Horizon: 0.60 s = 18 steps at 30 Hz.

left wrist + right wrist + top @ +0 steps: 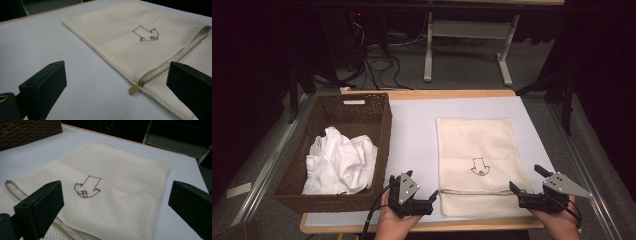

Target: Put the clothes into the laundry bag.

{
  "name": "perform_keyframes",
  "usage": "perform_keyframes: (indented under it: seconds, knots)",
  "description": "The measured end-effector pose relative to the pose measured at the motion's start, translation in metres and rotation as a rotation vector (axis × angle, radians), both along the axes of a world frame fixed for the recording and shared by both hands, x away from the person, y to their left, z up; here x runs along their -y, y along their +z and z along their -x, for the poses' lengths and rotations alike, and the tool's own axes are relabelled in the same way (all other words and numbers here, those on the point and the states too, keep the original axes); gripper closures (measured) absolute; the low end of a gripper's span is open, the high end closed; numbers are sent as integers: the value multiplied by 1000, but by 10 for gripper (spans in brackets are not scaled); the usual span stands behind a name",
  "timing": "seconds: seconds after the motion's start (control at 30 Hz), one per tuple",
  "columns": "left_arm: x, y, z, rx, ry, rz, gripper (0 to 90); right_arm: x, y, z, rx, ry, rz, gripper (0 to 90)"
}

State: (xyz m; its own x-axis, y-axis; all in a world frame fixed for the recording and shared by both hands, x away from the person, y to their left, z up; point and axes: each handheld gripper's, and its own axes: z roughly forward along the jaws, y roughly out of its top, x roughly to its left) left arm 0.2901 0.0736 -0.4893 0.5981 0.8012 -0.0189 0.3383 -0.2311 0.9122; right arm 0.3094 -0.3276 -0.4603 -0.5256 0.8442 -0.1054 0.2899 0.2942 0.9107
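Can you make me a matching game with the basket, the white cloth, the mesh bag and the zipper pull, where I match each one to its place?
Things:
1. basket
2. white cloth
3. mesh bag
4. zipper pull

Places:
A. flat on the table, right of the basket
B. at the bag's near left corner, by the left tool
C. on the table's left side
D. inside the basket

Pairs: 1-C, 2-D, 3-A, 4-B
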Motion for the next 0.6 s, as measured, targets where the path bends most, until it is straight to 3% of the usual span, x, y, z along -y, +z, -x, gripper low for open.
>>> perform_keyframes:
  seconds: [0.07, 0.2, 0.6]
  knots:
    - [-1, 2, 0, 12, 2, 5, 12, -1, 1, 1, -14, 4, -21, 4]
    - [-2, 1, -1, 17, 1, -2, 2, 2, 1, 1, 2, 18, -30, 4]
    - [-2, 1, -2, -26, -20, 26, 7, 3, 2, 2, 18, 24, -38, 4]
